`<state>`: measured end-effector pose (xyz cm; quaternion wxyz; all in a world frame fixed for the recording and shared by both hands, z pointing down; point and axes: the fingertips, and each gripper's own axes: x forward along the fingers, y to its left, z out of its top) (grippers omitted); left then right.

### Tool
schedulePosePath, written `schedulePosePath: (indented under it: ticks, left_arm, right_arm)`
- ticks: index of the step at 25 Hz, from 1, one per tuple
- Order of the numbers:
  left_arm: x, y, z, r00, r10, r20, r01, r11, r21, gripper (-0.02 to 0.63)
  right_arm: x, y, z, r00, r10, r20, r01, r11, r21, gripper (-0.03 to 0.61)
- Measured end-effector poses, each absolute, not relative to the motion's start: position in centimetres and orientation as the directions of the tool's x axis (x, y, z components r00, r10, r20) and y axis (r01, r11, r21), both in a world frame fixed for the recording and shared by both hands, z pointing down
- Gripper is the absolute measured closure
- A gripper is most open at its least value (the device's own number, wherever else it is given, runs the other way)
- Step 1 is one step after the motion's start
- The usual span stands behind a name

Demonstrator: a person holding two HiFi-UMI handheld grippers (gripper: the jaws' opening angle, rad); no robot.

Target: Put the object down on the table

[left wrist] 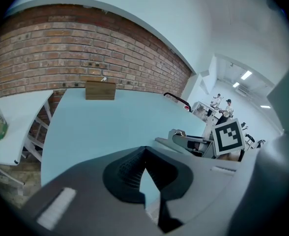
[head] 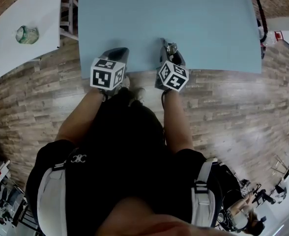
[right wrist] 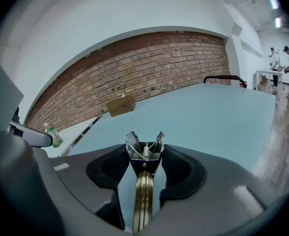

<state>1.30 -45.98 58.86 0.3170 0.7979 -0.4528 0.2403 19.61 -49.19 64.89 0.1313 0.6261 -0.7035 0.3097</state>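
Right gripper view: right gripper (right wrist: 145, 154) jaws clamped on the metal clip (right wrist: 144, 195), over the blue table (right wrist: 208, 117), near edge. Go down slow, lay clip flat, then let go. Left gripper (left wrist: 144, 154) jaws together, empty.

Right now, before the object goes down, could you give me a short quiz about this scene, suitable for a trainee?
1. True or false: the right gripper holds a metal clip.
2. What colour is the table under the grippers? A) red B) light blue C) black
3. Fill in: the bottle stands on a ___ side table.
Key: 1 true; 2 B; 3 white.
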Motion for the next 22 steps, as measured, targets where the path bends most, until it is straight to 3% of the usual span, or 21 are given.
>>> schedulePosePath:
  ticks: [10, 22]
  left_arm:
    - [0.5, -47.2, 59.7, 0.468, -0.556, 0.687, -0.877, -0.390, 0.282, 0.614]
    - [0.2, -47.4, 60.0, 0.453, -0.556, 0.697, -0.886, -0.372, 0.278, 0.614]
  right_arm:
    - [18.1, -49.5, 69.1, -0.191, -0.707, 0.681, -0.961, -0.007, -0.277, 0.359]
    - [18.2, -50.0, 69.9, -0.209, -0.689, 0.694, -0.960, 0.007, -0.281, 0.357]
